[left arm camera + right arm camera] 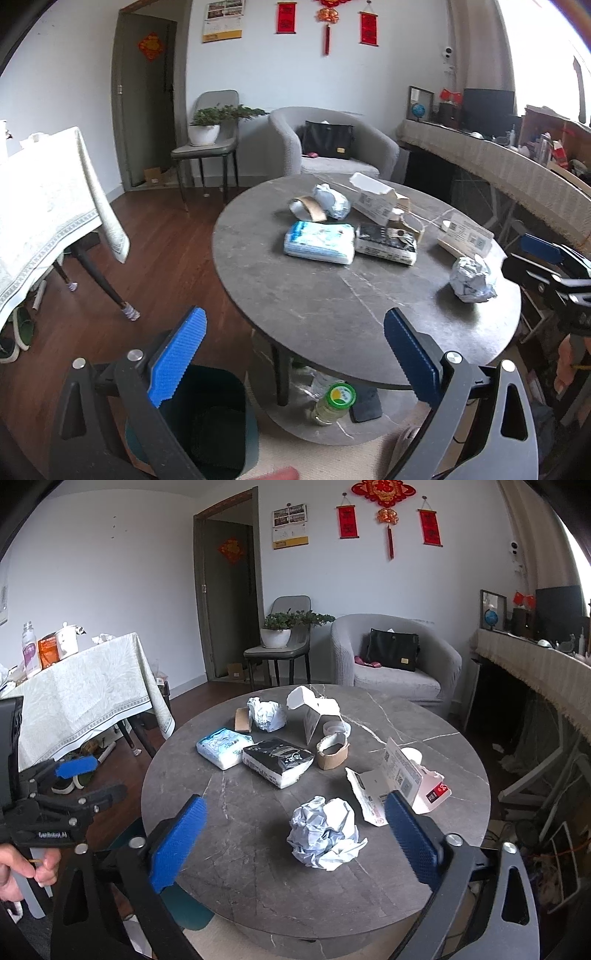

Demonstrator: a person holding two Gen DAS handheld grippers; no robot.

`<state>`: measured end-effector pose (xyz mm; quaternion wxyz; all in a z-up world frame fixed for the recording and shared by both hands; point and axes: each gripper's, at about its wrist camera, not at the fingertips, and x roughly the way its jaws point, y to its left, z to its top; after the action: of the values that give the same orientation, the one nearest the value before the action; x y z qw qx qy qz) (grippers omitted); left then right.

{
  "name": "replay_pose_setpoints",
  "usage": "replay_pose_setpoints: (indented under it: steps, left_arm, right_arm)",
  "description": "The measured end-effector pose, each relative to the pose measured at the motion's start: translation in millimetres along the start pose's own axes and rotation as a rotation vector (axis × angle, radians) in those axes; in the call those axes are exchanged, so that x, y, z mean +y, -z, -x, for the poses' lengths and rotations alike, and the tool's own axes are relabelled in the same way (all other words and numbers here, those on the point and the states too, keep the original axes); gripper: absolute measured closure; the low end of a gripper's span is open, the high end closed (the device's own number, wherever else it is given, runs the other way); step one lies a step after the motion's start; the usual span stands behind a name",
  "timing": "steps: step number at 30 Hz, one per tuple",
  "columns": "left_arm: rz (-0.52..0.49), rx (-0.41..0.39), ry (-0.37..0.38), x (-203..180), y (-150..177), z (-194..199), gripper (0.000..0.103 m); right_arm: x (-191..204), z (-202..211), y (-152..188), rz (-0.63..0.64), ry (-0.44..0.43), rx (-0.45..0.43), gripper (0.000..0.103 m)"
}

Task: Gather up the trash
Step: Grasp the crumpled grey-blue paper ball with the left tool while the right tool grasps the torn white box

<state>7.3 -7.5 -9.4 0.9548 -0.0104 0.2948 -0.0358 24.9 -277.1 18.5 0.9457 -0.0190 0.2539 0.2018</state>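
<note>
The nearest piece of trash is the crumpled paper ball. In the right wrist view it lies low in the centre of the frame, on the round grey table, straight ahead of the right gripper. The two blue pads of this gripper stand wide apart, one on each side of the ball, but they do not touch it; the ball is a little beyond the fingertips and nothing is held. The ball is roughly round, so it has no clear long axis, and I judge that the jaws can close on it from this angle once the gripper goes forward and down.

In the left wrist view the same ball is at the right of the frame, well apart from the left gripper, which is also wide and empty. This gripper hangs near the table edge, above the dark bin at the lower left of the frame. So the right hand is clearly nearer to the ball, and the left is nearer to the bin.

More trash lies in the upper middle of the table: a second paper ball, a tissue pack and a torn box.
</note>
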Motion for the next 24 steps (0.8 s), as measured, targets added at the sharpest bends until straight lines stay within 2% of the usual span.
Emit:
replay_pose_setpoints:
  steps: [3,6,7,14,18,24]
  left_arm:
    - [-0.006,0.004,0.040,-3.2,-2.5,-2.2,0.006]
    - [-0.027,0.003,0.091,-11.7,-4.4,-4.1,0.013]
    - [-0.044,0.004,0.116,-16.8,-5.4,-5.1,0.017]
    - [-0.124,0.014,0.215,-48.4,-11.0,-20.0,0.020]
    - [-0.161,0.030,0.302,-64.6,-14.0,-29.0,0.024]
    - [-0.168,0.063,0.405,-82.9,-19.3,-47.6,0.029]
  right_arm:
    - [-10.0,-1.2,-2.2,-0.037,0.001,0.012,0.012]
    - [-20.0,-2.8,-3.9,-0.061,0.013,0.021,0.013]
    - [-23.7,-3.3,-4.9,-0.066,0.014,0.024,0.014]
    - [-50.2,-14.5,-10.0,-0.106,0.035,0.054,0.029]
    - [-63.3,-22.0,-13.2,-0.119,0.050,0.077,0.035]
    - [-80.9,-33.7,-21.4,-0.142,0.055,0.096,0.036]
